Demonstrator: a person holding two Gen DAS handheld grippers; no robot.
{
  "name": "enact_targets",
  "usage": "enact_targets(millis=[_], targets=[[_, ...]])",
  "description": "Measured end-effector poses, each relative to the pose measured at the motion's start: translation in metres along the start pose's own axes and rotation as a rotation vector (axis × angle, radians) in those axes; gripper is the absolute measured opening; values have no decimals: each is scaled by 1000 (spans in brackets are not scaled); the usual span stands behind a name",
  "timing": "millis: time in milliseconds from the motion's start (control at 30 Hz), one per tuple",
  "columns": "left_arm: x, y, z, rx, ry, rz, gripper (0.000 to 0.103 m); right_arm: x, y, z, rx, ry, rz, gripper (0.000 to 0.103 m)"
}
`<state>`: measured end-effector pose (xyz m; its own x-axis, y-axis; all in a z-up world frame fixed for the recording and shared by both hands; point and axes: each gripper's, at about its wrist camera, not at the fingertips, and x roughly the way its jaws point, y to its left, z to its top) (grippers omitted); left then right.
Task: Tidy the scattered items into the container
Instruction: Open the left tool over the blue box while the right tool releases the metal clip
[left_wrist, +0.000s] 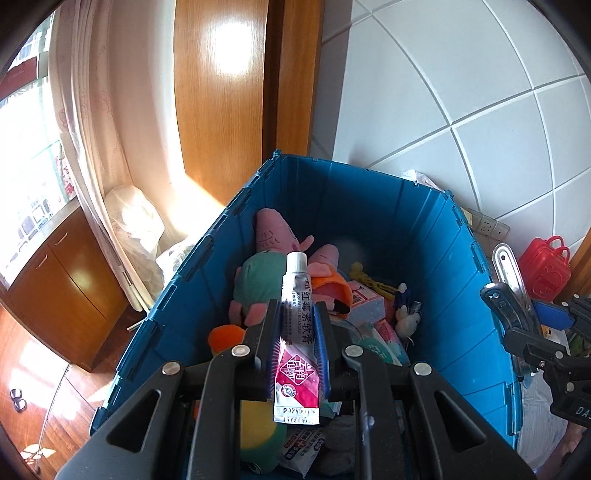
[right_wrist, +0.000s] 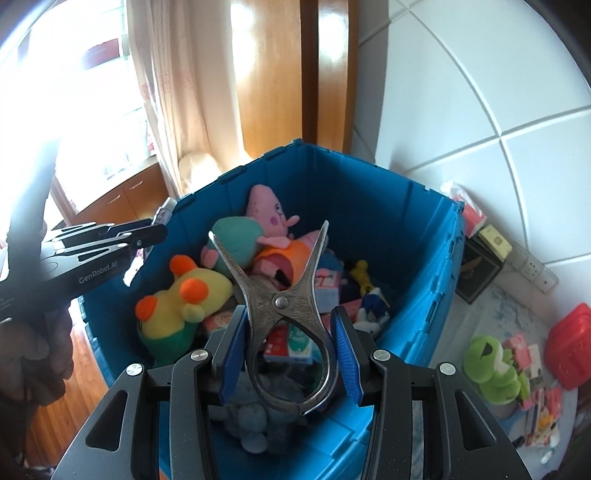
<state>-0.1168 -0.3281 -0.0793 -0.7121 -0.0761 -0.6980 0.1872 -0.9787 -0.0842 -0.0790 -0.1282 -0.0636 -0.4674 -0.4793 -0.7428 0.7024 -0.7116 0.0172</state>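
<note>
The left gripper (left_wrist: 298, 334) pinches a white-capped ointment tube (left_wrist: 297, 317) by its middle, held over the open blue storage crate (left_wrist: 192, 295). The right gripper (right_wrist: 291, 350) clamps the looped handle of a metal clip (right_wrist: 284, 295), its prongs spread, also over the crate, which is already piled with plush toys and small boxes. Both grippers hang close together, so releasing at once could knock them together. The clip's sharp prongs may snag a plush pig (right_wrist: 269, 212). A green frog toy (right_wrist: 491, 363) and packets remain outside on the worktop.
</note>
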Motion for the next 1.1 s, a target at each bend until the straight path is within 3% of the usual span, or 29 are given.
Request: enact_targets(millis=[367, 400, 433, 467, 500, 533, 567, 867, 1100], targets=[[13, 2, 10, -14, 9, 12, 20, 9, -6, 3, 11, 8, -5, 44], [14, 2, 11, -15, 16, 24, 46, 9, -6, 4, 9, 6, -8, 44], [13, 3, 11, -18, 11, 36, 87, 9, -6, 4, 9, 2, -11, 47], [12, 4, 10, -21, -2, 40, 100, 9, -7, 4, 11, -3, -16, 53], [8, 5, 10, -26, -30, 46, 103, 9, -8, 5, 14, -8, -17, 83], [6, 5, 10, -23, -35, 51, 103, 7, -10, 5, 24, -26, -11, 101], [6, 5, 11, -22, -32, 49, 103, 5, -12, 5, 31, -34, -10, 102], [4, 0, 10, -42, -32, 37, 103, -3, -26, -3, 56, -41, -6, 103], [2, -39, 3, 8, -30, -29, 103, -26, -52, -34, 109, -56, -36, 103]])
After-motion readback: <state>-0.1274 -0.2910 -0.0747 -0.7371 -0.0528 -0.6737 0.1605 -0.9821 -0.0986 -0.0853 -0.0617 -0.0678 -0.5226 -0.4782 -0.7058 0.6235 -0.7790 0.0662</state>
